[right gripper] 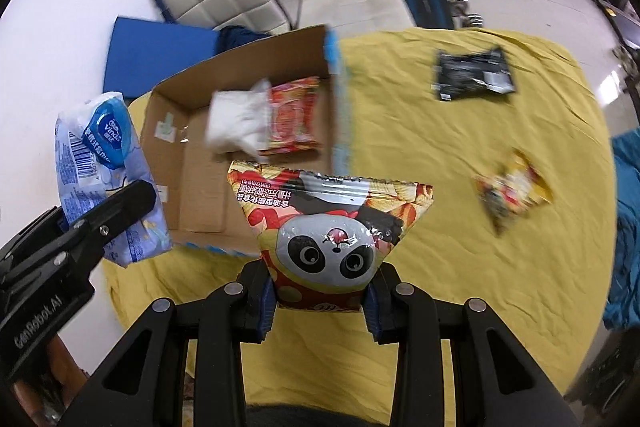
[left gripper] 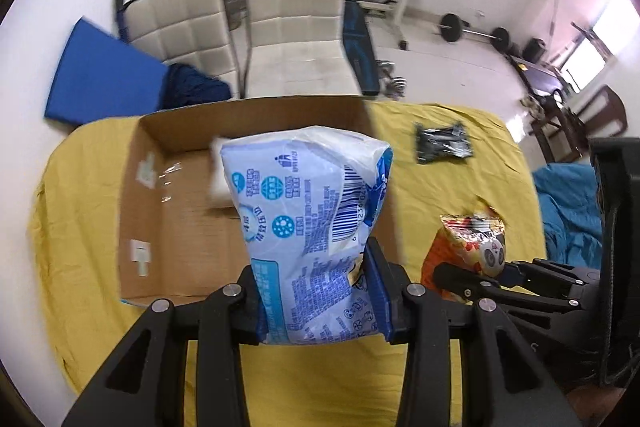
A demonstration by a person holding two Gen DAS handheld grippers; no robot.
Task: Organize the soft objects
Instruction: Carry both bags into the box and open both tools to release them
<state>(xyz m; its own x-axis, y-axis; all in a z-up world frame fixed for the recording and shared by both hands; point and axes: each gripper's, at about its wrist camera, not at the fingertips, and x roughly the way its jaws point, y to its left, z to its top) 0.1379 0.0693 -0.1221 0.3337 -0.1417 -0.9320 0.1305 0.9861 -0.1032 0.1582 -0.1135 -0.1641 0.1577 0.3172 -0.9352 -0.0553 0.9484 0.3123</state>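
My left gripper [left gripper: 316, 299] is shut on a blue-and-white tissue pack [left gripper: 308, 211] and holds it above the near edge of an open cardboard box [left gripper: 180, 219]. The pack also shows in the right wrist view [right gripper: 104, 183]. My right gripper [right gripper: 320, 301] is shut on a panda-print snack bag [right gripper: 328, 231], held above the yellow cloth [right gripper: 460, 267] near the box [right gripper: 192, 187]. Inside the box lie a white soft pack [right gripper: 236, 123] and a red snack pack [right gripper: 294, 115].
On the yellow cloth lie a black packet [right gripper: 472, 71] at the far right and a yellow-red snack bag [right gripper: 510, 195]. Two white chairs [left gripper: 296, 23] and a blue mat [left gripper: 100, 75] stand beyond the table. Teal fabric [right gripper: 624, 235] lies at the right.
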